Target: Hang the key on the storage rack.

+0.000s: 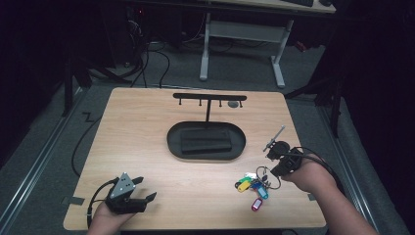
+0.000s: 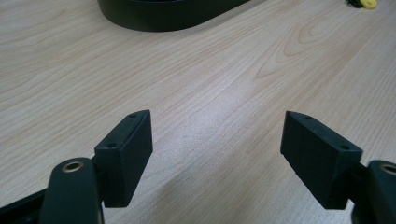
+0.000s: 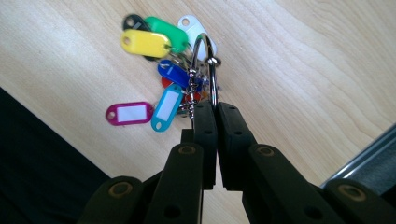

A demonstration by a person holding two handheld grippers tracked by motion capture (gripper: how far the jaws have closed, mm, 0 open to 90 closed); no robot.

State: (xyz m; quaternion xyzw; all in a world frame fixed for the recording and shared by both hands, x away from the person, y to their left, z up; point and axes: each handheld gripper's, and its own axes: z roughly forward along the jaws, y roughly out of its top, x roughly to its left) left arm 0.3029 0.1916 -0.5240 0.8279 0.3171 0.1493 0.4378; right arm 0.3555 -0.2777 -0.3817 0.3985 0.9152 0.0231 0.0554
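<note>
A bunch of coloured key tags (image 1: 252,188) on a metal ring lies near the table's front right. My right gripper (image 1: 266,171) is shut on that key ring (image 3: 208,70), and the yellow, green, blue, cyan and magenta key tags (image 3: 161,93) dangle from it above the wood. At the front left my left gripper (image 1: 147,188) rests low over the table, open, with bare wood between its pads (image 2: 126,156). A black key rack (image 1: 209,98) with small hooks stands on a post behind an oval black tray (image 1: 171,142).
The oval black tray holds a dark rectangular block (image 1: 205,140). Its rim (image 2: 163,21) lies ahead of my left gripper. The table's right edge (image 1: 306,161) is close to my right hand. Cables and desk legs stand on the floor beyond.
</note>
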